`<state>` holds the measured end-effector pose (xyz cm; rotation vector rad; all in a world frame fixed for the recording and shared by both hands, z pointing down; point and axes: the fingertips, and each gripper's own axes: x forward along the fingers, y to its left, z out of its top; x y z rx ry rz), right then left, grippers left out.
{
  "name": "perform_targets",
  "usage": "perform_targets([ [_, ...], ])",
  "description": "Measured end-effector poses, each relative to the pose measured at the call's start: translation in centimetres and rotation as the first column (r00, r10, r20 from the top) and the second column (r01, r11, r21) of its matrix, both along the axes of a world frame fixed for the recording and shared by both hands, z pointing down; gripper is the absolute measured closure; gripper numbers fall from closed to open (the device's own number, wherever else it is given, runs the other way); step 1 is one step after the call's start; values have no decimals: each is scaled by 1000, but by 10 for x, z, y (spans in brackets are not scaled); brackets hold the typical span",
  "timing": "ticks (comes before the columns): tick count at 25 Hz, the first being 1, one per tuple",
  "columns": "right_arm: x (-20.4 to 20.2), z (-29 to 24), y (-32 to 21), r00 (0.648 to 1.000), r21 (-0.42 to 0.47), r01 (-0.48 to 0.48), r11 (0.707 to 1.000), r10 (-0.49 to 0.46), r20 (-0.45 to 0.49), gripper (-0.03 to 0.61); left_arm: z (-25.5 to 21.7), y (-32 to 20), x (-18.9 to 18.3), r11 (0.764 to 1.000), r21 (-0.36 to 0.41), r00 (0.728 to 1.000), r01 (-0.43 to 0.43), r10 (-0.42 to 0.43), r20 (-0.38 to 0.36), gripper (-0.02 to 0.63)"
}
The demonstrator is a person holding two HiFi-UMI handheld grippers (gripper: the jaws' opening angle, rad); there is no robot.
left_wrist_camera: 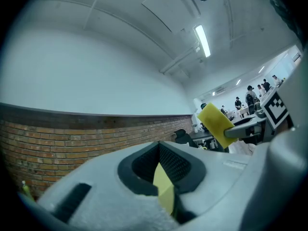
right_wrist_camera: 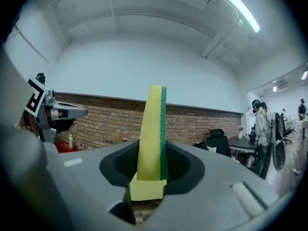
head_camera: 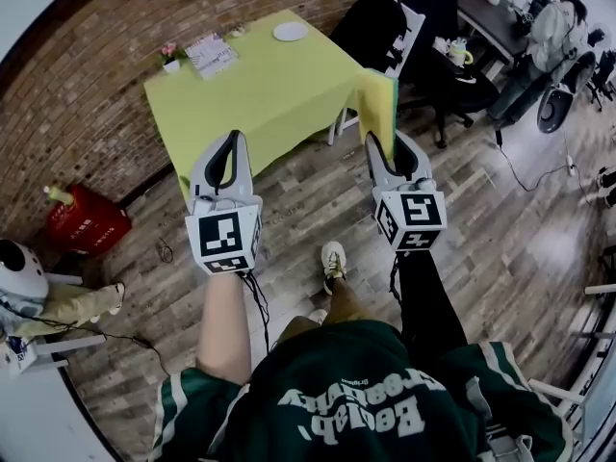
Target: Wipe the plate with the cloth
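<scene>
A white plate (head_camera: 290,32) lies at the far edge of the yellow-green table (head_camera: 260,89), well ahead of both grippers. My right gripper (head_camera: 385,142) (right_wrist_camera: 151,177) is shut on an upright yellow sponge cloth with a green face (head_camera: 377,101) (right_wrist_camera: 153,129), held in the air before the table's near right corner. The left gripper view catches the same sponge cloth (left_wrist_camera: 216,124) at its right. My left gripper (head_camera: 234,138) (left_wrist_camera: 163,177) is level with the right one, with its jaws together and nothing held. Only a sliver of yellow shows through its gap.
A small flower pot (head_camera: 171,58) and a booklet (head_camera: 212,54) sit at the table's left end. Black chairs (head_camera: 371,27) and a dark desk stand right of it. A red box (head_camera: 87,221) is on the wooden floor at left. A person (head_camera: 549,37) stands far right.
</scene>
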<state>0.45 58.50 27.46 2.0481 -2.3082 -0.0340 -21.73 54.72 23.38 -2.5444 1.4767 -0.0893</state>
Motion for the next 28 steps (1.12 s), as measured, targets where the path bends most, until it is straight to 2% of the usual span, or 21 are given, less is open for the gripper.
perform_targets([
  [7,23,0,-76,1000,6,5,1000,-5,17,440,1,-66,25,1000,-8,1000,10,-10,4,606],
  [15,54,10,-169,999,-26,19,999,-18,35,440,5,-150,55,999,-20,999,30,-29,30,606],
  [22,74,14,-233,998,-33,47,998,-45,43,440,5,-216,78,998,-28,998,54,-53,40,606],
  [28,93,20,-273,997,-40,66,997,-63,55,440,10,-253,103,997,-39,997,65,-63,42,606],
])
